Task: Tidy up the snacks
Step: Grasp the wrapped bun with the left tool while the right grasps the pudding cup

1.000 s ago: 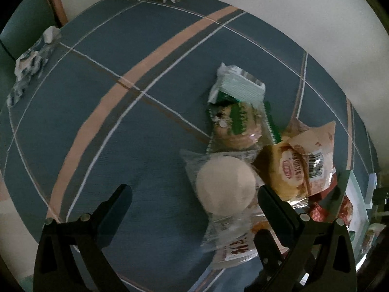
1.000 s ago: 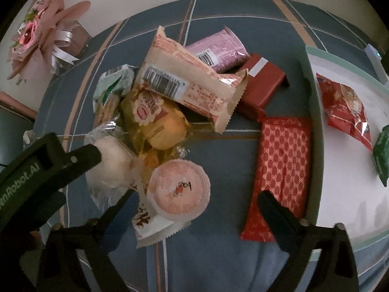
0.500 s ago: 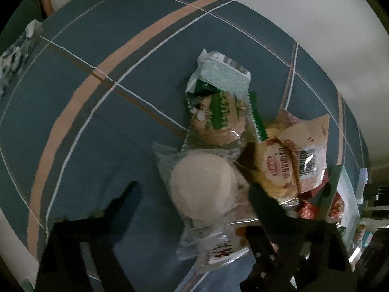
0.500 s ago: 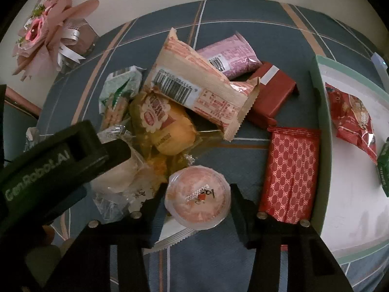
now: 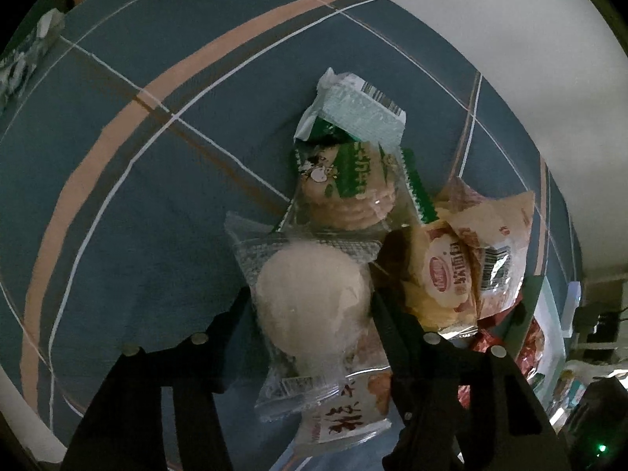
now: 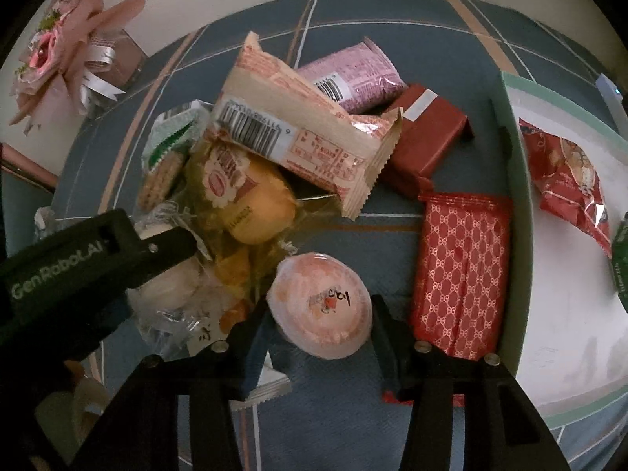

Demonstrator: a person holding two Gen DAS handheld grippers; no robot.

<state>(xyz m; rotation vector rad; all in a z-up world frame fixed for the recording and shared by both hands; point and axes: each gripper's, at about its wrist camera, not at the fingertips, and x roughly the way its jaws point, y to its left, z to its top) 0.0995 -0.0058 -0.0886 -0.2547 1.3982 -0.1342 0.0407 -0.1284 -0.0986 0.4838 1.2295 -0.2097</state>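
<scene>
A pile of wrapped snacks lies on a blue plaid cloth point(image 5: 165, 204). My left gripper point(image 5: 310, 306) is shut on a round white bun in a clear wrapper point(image 5: 314, 298); it also shows in the right wrist view point(image 6: 165, 286). My right gripper point(image 6: 320, 314) is shut on a round pink jelly cup point(image 6: 320, 310). A white tray with a green rim point(image 6: 522, 204) stands to the right and holds a red packet point(image 6: 569, 180) and a green one point(image 6: 620, 263).
Around the grippers lie a green biscuit pack point(image 5: 349, 180), a yellow cake pack point(image 6: 243, 200), a long beige pack point(image 6: 298, 125), a pink pack point(image 6: 349, 74), a dark red box point(image 6: 424, 137) and a red patterned pack point(image 6: 459, 274). A pink bouquet point(image 6: 66, 59) stands far left.
Both grippers moved in and closed: the left onto the white bun, the right onto the pink jelly cup. Both were open a second ago.
</scene>
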